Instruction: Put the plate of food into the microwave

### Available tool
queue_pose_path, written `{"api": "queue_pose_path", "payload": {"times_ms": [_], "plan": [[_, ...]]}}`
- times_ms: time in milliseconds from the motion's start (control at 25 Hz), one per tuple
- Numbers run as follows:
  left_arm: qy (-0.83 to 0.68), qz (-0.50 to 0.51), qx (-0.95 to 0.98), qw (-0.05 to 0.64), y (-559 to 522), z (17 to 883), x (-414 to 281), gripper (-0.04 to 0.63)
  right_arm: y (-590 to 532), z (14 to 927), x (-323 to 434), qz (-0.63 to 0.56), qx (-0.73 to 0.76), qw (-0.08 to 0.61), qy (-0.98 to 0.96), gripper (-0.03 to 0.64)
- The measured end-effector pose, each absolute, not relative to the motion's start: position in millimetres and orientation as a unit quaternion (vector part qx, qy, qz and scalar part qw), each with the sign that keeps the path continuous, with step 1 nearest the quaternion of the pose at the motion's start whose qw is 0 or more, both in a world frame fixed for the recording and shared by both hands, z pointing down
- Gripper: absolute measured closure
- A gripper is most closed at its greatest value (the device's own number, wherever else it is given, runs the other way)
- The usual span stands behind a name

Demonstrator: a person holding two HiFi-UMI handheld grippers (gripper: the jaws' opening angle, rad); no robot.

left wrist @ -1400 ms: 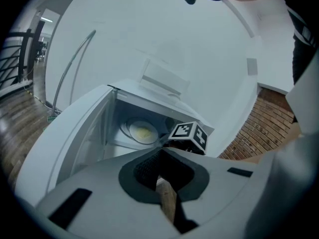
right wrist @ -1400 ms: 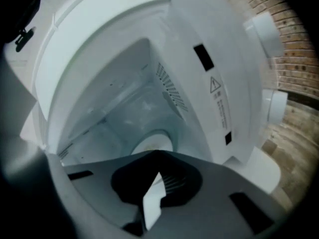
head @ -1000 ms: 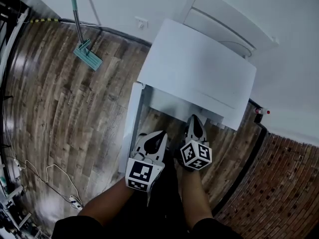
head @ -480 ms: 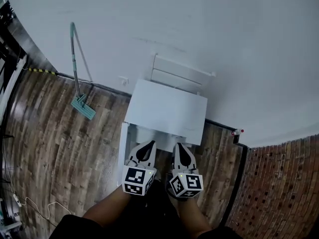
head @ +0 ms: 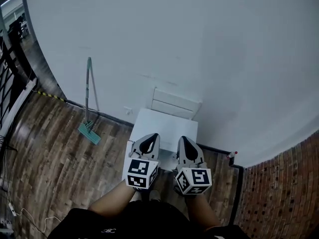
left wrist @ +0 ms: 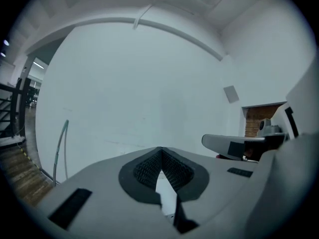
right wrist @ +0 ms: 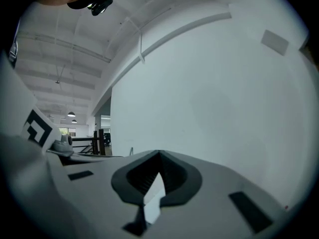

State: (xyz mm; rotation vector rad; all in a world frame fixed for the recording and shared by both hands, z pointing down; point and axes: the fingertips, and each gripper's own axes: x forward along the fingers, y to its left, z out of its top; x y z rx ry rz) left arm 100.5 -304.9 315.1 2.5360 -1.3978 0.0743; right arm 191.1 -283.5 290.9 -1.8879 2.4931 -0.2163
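No plate of food and no microwave show in any view. In the head view my left gripper (head: pixel 149 138) and my right gripper (head: pixel 184 140) are held side by side at chest height, pointing at a bare white wall (head: pixel 199 49). Both are shut with nothing between the jaws. Far below them stands a small white table (head: pixel 164 125) against the wall. The left gripper view shows its jaws (left wrist: pixel 159 151) closed tip to tip before the wall, and the right gripper view shows the same (right wrist: pixel 159 155).
A teal mop (head: pixel 88 129) leans on the wall to the left of the table. A white panel (head: pixel 174 103) sits on the wall behind it. Wood floor (head: pixel 55 153) spreads left, brick paving (head: pixel 284 193) right, a dark railing (head: pixel 10 83) far left.
Both grippers have risen together and levelled out. The head view has lifted too: the white table now looks small and far below, and the wall fills most of the picture.
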Motion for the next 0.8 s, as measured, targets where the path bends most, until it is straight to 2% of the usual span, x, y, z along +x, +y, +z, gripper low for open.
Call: {"api": "queue_pose_path", "payload": {"times_ms": [800], "plan": [[-0.469,0.023,0.877,0.105,-286,303,122,0.604,-273,277,211,-0.031,-0.599,-0.005,0.800,0.606]]}}
